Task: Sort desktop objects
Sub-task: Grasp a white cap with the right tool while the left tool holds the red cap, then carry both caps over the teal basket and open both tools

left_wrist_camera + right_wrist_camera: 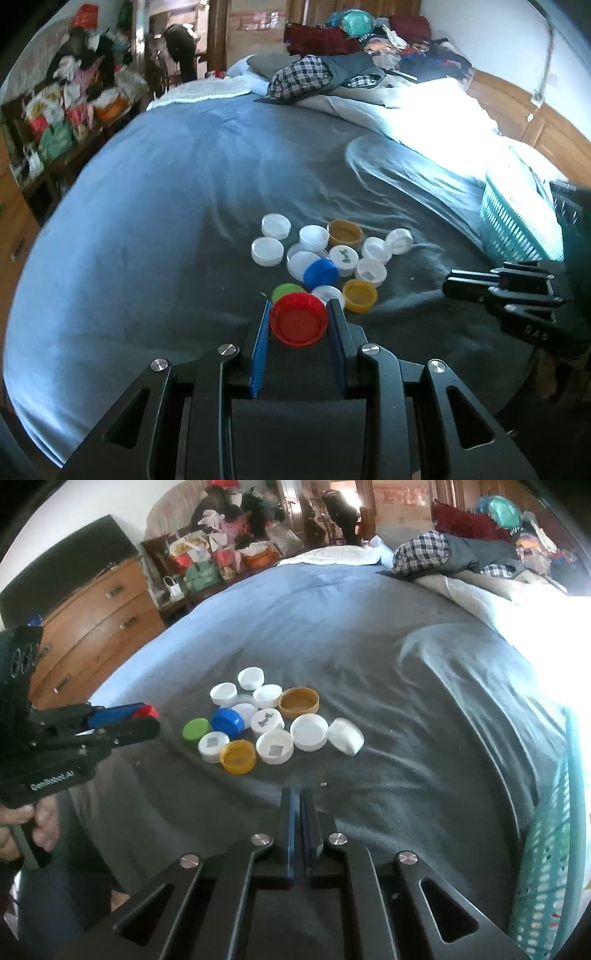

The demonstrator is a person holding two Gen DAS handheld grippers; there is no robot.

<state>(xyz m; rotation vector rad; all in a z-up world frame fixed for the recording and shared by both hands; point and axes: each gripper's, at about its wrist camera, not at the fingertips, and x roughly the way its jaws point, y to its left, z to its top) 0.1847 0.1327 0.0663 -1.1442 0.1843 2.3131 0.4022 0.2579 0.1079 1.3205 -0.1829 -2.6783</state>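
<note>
A cluster of plastic bottle caps lies on the grey-blue bedspread [147,206]: several white ones, a blue cap [320,273], a green cap [286,291] and two yellow caps [360,294]. My left gripper [300,314] is shut on a red cap [298,319], held above the near side of the pile. In the right wrist view the left gripper [146,718] shows at the left with the red cap [147,712] at its tip. My right gripper [300,797] is shut with nothing in it, short of the caps, the blue cap [227,720] and green cap [195,729] ahead to the left.
A teal lattice basket [513,218] stands on the bed at the right, also seen as the basket [550,867] beside my right gripper. Clothes and bedding are heaped at the far end. A wooden dresser [96,616] stands left of the bed.
</note>
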